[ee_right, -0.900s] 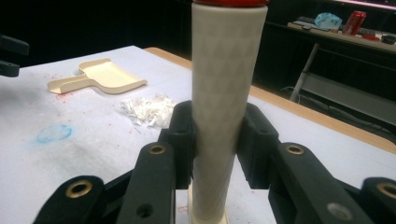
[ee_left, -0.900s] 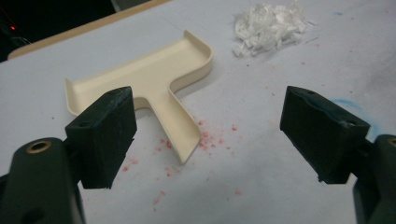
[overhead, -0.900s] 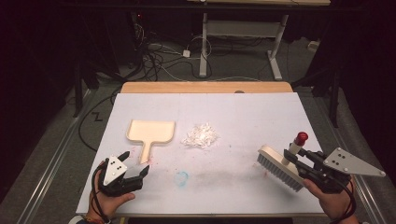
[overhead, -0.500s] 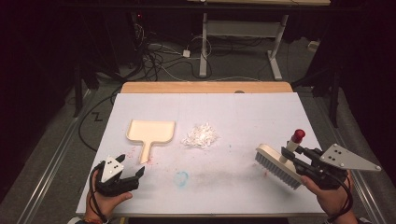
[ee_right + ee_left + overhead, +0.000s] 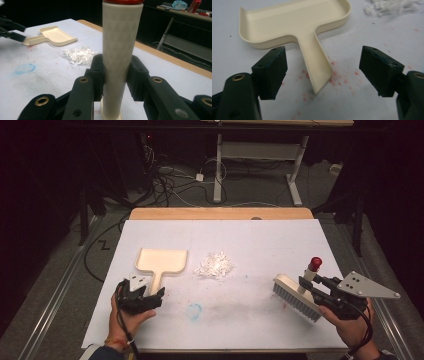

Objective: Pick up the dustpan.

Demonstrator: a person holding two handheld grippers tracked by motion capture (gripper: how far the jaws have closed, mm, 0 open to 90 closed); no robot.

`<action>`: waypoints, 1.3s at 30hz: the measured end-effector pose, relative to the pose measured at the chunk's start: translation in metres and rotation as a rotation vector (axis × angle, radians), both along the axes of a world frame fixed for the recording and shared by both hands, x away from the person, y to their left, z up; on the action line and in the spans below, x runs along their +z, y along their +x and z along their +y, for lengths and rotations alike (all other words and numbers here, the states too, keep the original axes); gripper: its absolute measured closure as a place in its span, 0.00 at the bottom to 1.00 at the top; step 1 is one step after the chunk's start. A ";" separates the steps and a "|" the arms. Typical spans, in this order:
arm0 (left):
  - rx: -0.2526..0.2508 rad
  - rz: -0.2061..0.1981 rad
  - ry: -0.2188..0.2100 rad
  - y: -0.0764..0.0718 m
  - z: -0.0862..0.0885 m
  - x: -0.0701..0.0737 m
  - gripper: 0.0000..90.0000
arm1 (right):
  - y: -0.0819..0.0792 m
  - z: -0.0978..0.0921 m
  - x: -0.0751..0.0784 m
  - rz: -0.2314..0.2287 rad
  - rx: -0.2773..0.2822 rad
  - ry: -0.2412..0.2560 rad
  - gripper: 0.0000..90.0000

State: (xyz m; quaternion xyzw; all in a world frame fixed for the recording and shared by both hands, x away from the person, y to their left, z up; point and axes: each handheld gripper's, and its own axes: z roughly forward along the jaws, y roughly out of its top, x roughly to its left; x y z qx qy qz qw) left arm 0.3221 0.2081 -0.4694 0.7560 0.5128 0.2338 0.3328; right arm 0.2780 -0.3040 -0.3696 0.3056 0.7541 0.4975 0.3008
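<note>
A cream dustpan (image 5: 161, 261) lies flat on the white sheet, its handle pointing toward the person. My left gripper (image 5: 150, 296) is open, its jaws standing on either side of the handle's end (image 5: 323, 60) without touching the dustpan (image 5: 297, 22). To the dustpan's right is a small pile of white shreds (image 5: 215, 265). My right gripper (image 5: 306, 285) is shut on the cream, red-capped handle (image 5: 121, 50) of a brush (image 5: 297, 296). The brush is tilted, with its bristles at the sheet. The shreds (image 5: 80, 55) and the dustpan (image 5: 53, 36) lie beyond the brush handle.
The white sheet (image 5: 250, 240) covers the table; a bare wooden strip (image 5: 220, 213) shows at its far edge. A blue smudge (image 5: 194, 310) and red specks (image 5: 342, 80) mark the sheet near the front. Cables and a desk frame (image 5: 220, 170) are on the floor beyond.
My left gripper has moved forward and a little right, up to the end of the dustpan's handle. The right gripper and the brush have shifted slightly left.
</note>
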 end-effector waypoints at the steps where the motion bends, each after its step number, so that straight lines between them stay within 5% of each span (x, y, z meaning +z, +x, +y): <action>1: 0.016 0.015 -0.005 0.009 -0.002 -0.002 0.24 | 0.000 0.000 0.000 0.000 -0.001 -0.001 0.78; 6: 0.090 0.120 -0.020 0.041 -0.005 -0.020 0.35 | 0.001 0.000 -0.002 0.002 -0.012 -0.009 0.78; 10: 0.123 0.090 -0.037 0.047 -0.001 -0.022 0.46 | 0.003 0.000 -0.005 0.013 -0.015 -0.014 0.78; 14: 0.144 0.081 -0.058 0.048 0.005 -0.023 0.70 | 0.005 0.000 -0.007 0.020 -0.014 -0.016 0.78; 24: 0.087 0.092 -0.004 0.050 0.007 -0.016 0.70 | 0.006 -0.002 -0.007 0.016 -0.006 -0.010 0.78; 32: 0.069 0.049 0.056 0.041 0.010 0.001 0.71 | 0.006 -0.001 -0.007 0.021 -0.005 -0.019 0.78; 39: 0.069 -0.005 0.056 0.026 0.022 0.019 0.71 | 0.007 -0.003 -0.005 0.014 -0.007 -0.014 0.78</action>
